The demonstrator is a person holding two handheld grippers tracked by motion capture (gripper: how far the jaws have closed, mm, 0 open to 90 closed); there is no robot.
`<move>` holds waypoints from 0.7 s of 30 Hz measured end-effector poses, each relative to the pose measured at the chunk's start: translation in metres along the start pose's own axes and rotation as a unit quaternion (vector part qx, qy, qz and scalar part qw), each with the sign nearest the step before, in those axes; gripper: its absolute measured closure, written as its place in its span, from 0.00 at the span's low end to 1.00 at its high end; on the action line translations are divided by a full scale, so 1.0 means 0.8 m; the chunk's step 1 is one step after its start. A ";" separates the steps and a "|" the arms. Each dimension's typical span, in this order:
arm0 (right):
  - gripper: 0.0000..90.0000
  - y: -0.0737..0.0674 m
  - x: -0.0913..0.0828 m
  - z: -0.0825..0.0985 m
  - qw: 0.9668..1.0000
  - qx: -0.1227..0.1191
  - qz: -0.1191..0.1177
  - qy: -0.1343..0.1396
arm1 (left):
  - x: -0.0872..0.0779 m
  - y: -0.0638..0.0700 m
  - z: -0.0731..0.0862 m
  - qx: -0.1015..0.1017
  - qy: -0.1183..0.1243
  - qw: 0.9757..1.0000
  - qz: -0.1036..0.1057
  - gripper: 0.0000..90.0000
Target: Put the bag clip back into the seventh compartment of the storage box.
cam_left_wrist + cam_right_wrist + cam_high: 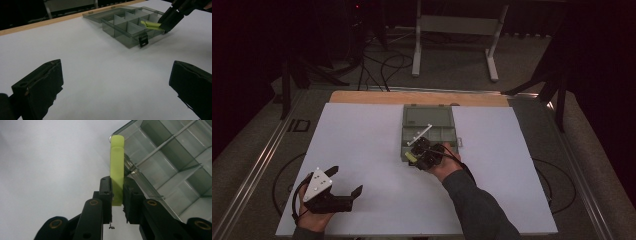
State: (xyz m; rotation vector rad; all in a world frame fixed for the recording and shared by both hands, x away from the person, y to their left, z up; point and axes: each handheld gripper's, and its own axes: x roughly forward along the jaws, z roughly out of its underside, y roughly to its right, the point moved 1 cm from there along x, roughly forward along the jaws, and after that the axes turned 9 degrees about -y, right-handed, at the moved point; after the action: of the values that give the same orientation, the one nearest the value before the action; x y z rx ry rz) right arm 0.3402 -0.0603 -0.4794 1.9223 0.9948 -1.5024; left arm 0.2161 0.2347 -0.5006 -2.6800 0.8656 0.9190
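Note:
A grey see-through compartment box [429, 131] lies open in the middle of the white sheet, its lid flat behind it. My right gripper [418, 159] hovers at the box's near left corner, shut on a yellow-green cylinder [117, 167] that pokes out past the box's corner wall [130, 165]. From the left gripper view, the same yellow-green cylinder [150, 25] hangs over a front compartment of the box [127, 28]. My left gripper [346, 186] rests open near the sheet's front left, nothing between its jaws [115, 82].
A white stick [419, 134] lies across the box's dividers. The white sheet [362, 150] covers a wooden table. A black latch [143, 41] hangs off the box's front. Dark floor, cables and a white stand [454, 30] lie beyond the far edge.

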 end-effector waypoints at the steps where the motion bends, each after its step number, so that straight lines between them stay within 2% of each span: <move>1: 0.87 0.001 -0.001 0.000 1.000 0.000 0.001 0.001 | 0.000 0.000 0.000 0.000 0.000 1.000 0.000 0.00; 21: 0.87 0.013 -0.019 0.005 1.000 0.022 0.006 0.014 | 0.000 -0.001 0.000 0.000 -0.001 1.000 -0.001 0.00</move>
State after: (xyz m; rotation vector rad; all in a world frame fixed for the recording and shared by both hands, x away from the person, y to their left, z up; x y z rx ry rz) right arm 0.3442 -0.0729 -0.4660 1.9806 0.9684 -1.5058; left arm 0.2163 0.2350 -0.5007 -2.6779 0.8634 0.9210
